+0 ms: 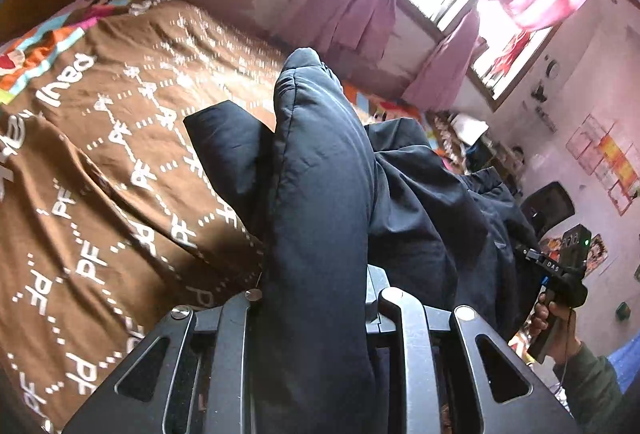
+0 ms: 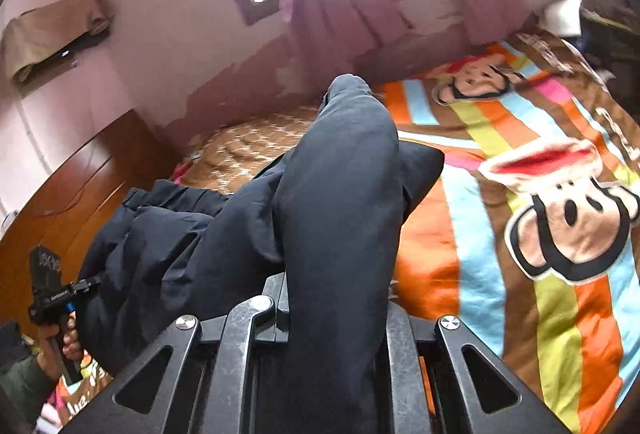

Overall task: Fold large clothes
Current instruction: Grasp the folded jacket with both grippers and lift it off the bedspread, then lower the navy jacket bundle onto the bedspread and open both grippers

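Observation:
A dark navy padded jacket (image 1: pixel 320 173) hangs lifted above the bed, stretched between both grippers. My left gripper (image 1: pixel 320 294) is shut on a thick fold of it that rises up between the fingers and hides the pads. My right gripper (image 2: pixel 332 300) is likewise shut on another fold of the jacket (image 2: pixel 340 193). In the left wrist view the right gripper (image 1: pixel 560 266) shows at the right, held by a hand, with the cloth running to it. The left gripper (image 2: pixel 52 298) appears at the lower left of the right wrist view.
The bed carries a brown lettered cover (image 1: pixel 100 193) and a striped monkey-print blanket (image 2: pixel 540 213). A wooden headboard (image 2: pixel 80 193) stands at one end. Pink curtains (image 1: pixel 352 5) hang at bright windows behind the bed. Clutter fills a shelf (image 1: pixel 472 141).

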A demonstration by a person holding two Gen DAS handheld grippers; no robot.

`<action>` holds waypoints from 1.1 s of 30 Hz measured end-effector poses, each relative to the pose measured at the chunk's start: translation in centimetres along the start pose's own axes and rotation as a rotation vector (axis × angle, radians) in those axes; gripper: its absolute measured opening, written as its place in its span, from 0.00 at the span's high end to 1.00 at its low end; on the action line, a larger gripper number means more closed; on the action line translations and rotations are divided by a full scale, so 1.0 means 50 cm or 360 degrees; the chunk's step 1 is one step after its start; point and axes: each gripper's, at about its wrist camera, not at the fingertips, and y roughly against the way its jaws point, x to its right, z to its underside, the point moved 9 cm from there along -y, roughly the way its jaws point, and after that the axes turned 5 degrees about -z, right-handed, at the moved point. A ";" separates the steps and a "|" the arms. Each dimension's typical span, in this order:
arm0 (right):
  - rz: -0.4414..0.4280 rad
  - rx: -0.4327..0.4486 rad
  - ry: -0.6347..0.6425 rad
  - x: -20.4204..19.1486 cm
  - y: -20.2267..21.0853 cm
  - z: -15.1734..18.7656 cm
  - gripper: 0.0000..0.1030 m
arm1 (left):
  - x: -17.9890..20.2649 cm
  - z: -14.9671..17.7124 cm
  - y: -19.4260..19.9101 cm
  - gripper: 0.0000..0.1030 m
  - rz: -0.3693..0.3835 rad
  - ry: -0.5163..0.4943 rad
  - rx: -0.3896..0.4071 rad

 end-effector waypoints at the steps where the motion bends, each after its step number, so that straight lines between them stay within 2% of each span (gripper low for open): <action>1: 0.0024 -0.0015 -0.0031 0.019 -0.007 0.006 0.86 | -0.005 0.008 -0.018 0.81 -0.0039 -0.0002 -0.0023; 3: 0.0076 -0.0056 -0.0107 0.061 -0.021 0.023 0.86 | -0.025 0.024 -0.042 0.80 -0.0095 0.0031 -0.0057; 5: 0.0096 -0.0066 -0.0187 0.091 -0.026 0.035 0.82 | -0.053 0.037 -0.054 0.74 -0.0126 0.0087 -0.0083; 10: 0.0169 -0.0104 -0.0178 0.100 -0.026 0.046 0.69 | -0.109 0.063 -0.075 0.59 -0.0296 0.0123 -0.0169; 12: 0.0228 -0.0110 -0.0157 0.101 -0.026 0.049 0.54 | -0.115 0.065 -0.071 0.51 -0.0332 0.0129 -0.0166; 13: 0.0256 -0.0108 -0.0159 0.101 -0.027 0.050 0.38 | -0.118 0.065 -0.070 0.45 -0.0348 0.0129 -0.0157; 14: 0.0296 -0.0103 -0.0166 0.108 -0.028 0.053 0.26 | -0.119 0.064 -0.069 0.40 -0.0365 0.0127 -0.0149; 15: 0.0333 -0.0099 -0.0185 0.116 -0.027 0.058 0.24 | -0.118 0.061 -0.068 0.37 -0.0385 0.0123 -0.0140; 17: 0.0367 -0.0115 -0.0210 0.126 -0.028 0.071 0.23 | -0.114 0.055 -0.061 0.23 -0.0434 0.0100 -0.0091; 19: 0.0405 -0.0118 -0.0215 0.135 -0.027 0.077 0.21 | -0.098 0.050 -0.047 0.17 -0.0469 0.0070 -0.0021; 24: 0.0490 -0.0045 -0.0215 0.145 -0.004 0.080 0.03 | -0.072 0.052 -0.026 0.09 -0.0497 0.0027 0.0077; 28: 0.0547 0.0099 -0.0216 0.139 0.030 0.071 0.00 | -0.051 0.051 -0.003 0.03 -0.0531 0.0008 0.0202; 33: 0.0618 0.0226 -0.0104 0.117 0.062 0.056 0.00 | -0.016 0.046 0.020 0.02 -0.0551 -0.0025 0.0306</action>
